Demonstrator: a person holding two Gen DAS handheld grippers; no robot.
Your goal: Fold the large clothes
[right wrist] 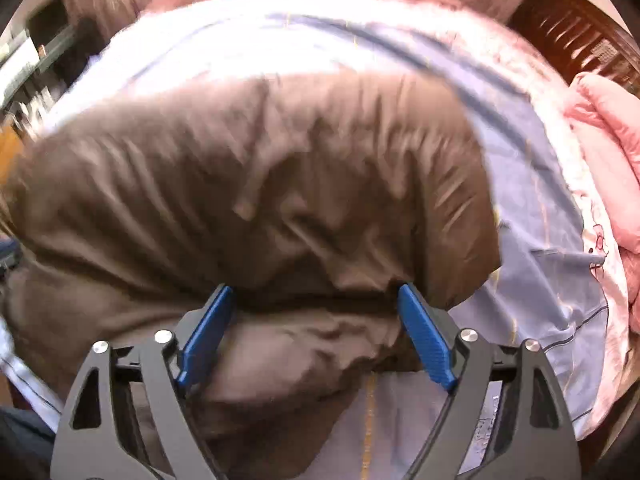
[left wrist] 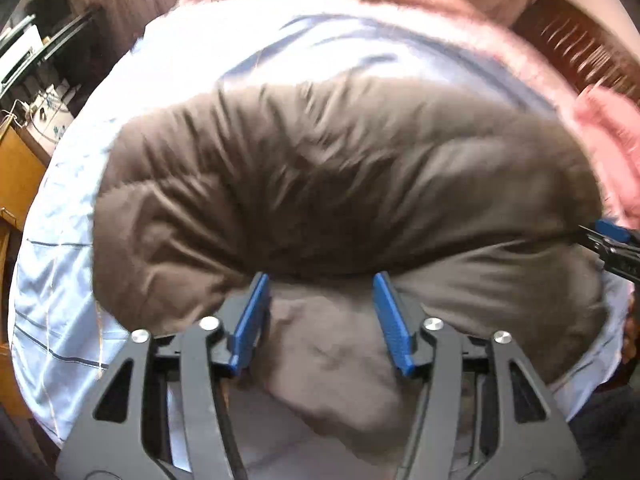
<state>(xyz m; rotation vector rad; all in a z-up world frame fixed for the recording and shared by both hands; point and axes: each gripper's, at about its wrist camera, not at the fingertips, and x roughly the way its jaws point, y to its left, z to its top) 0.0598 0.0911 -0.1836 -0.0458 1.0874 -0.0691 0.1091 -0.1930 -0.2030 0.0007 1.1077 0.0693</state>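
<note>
A large brown puffy jacket lies folded over on a light blue bed sheet; it also fills the right wrist view. My left gripper is open, its blue pads on either side of the jacket's near folded edge. My right gripper is open too, its pads straddling the jacket's near edge at its right end. The right gripper's tip shows at the right edge of the left wrist view. No fabric is pinched in either.
A pink quilt is bunched at the bed's far and right side. A dark slatted headboard stands at the back right. Wooden furniture and shelves stand left of the bed.
</note>
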